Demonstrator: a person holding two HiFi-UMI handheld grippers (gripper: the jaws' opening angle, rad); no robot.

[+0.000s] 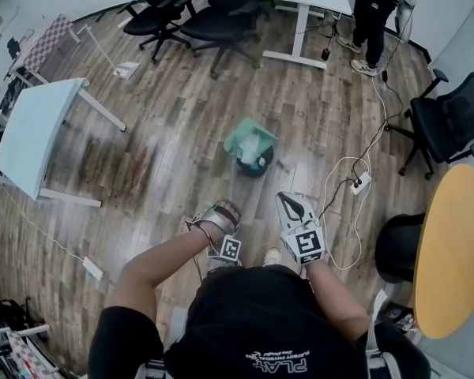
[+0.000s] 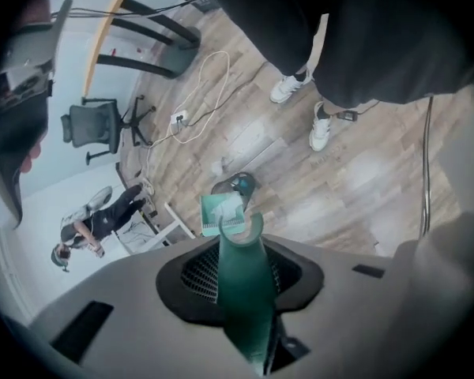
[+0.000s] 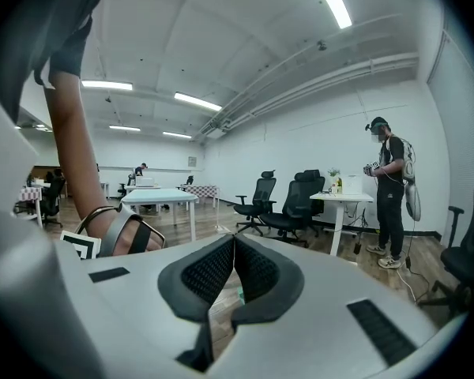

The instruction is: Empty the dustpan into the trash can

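Note:
A green dustpan [image 1: 250, 139] hangs tipped over a small dark trash can [image 1: 257, 166] on the wooden floor ahead of me. In the left gripper view its long green handle [image 2: 242, 287] runs out between the jaws to the pan [image 2: 223, 214], which sits just above the trash can [image 2: 238, 183]. My left gripper [image 1: 223, 210] [image 2: 241, 247] is shut on that handle and points down. Beside it, my right gripper [image 1: 291, 204] [image 3: 233, 243] is held about level, its pads touching at the tips with nothing between them.
A white power strip [image 1: 360, 184] with looping cables lies right of the can. A black stool [image 1: 398, 247] and a round yellow table [image 1: 458, 251] stand at the right, a pale table [image 1: 35, 136] at the left. Office chairs [image 1: 221, 18] and a standing person [image 1: 375, 14] are at the back.

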